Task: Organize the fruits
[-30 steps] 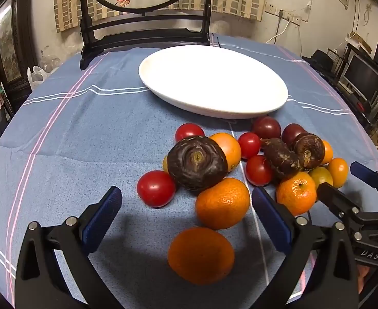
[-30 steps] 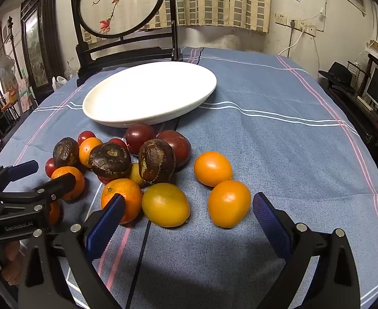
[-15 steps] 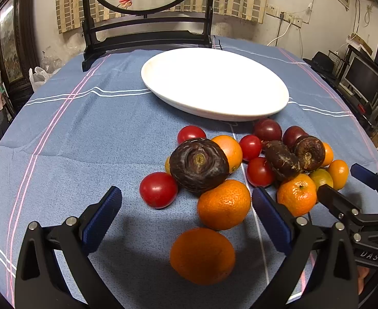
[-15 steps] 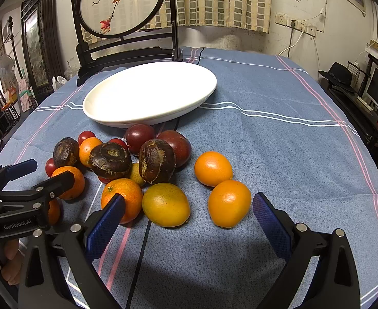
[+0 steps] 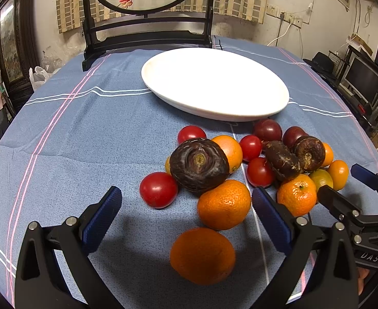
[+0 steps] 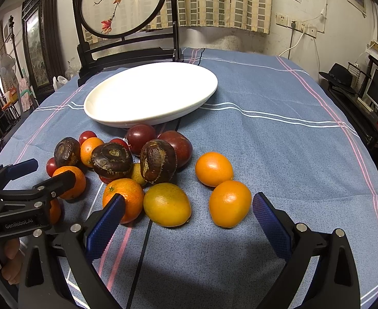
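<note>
Several fruits in the cluster are only partly visible: a small yellow fruit shows as a sliver behind the large wrinkled dark-brown fruit in the left wrist view, and a yellow-green citrus is half covered by a leafy-topped mandarin and by the intruding finger of the right gripper. In the right wrist view a small red tomato is cut off by the left gripper, and one orange is mostly hidden behind that tool's black frame. A person's fingers on the left tool's handle appear only at the lower left edge; the hand holding the right tool cannot be made out clearly. The left gripper is held low over the blue striped tablecloth, its blue-padded jaws spread wide, with a smooth round orange lying on the cloth between them, untouched. The right gripper is likewise held low with jaws wide apart and gripping nothing; a yellow-orange oval citrus and a bright orange lie just ahead of the gap. All fruit rests on the cloth in front of the white oval ceramic plate, whose dish holds nothing. A dark wooden stand with a round embroidered screen stands behind the plate, its top cropped in the left wrist view.
</note>
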`<state>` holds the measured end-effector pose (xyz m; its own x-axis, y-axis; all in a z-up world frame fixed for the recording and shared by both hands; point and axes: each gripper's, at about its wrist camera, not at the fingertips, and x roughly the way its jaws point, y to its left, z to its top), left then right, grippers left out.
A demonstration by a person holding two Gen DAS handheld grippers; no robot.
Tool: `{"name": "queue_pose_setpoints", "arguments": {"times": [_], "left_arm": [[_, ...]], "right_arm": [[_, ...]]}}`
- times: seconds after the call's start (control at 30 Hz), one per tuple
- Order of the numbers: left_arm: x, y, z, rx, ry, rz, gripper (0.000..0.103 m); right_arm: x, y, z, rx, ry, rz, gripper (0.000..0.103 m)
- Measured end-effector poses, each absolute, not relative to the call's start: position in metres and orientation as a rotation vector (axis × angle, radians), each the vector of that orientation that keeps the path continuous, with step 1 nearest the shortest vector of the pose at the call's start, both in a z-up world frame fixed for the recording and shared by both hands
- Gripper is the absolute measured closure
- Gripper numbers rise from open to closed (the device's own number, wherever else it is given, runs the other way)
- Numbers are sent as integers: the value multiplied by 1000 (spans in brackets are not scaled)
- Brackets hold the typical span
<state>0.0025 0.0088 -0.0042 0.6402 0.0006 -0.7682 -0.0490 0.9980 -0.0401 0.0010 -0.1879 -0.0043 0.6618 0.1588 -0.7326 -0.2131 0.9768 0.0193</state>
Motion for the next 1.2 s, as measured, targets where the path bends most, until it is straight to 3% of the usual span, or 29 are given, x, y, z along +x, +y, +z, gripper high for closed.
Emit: {"name": "queue_pose_setpoints", "arguments": {"times": [1.2], "left_arm": [[2,5,-3,-45,872,43,4]], "right_arm": [[4,-192,-6,-35,839,229,3]]}}
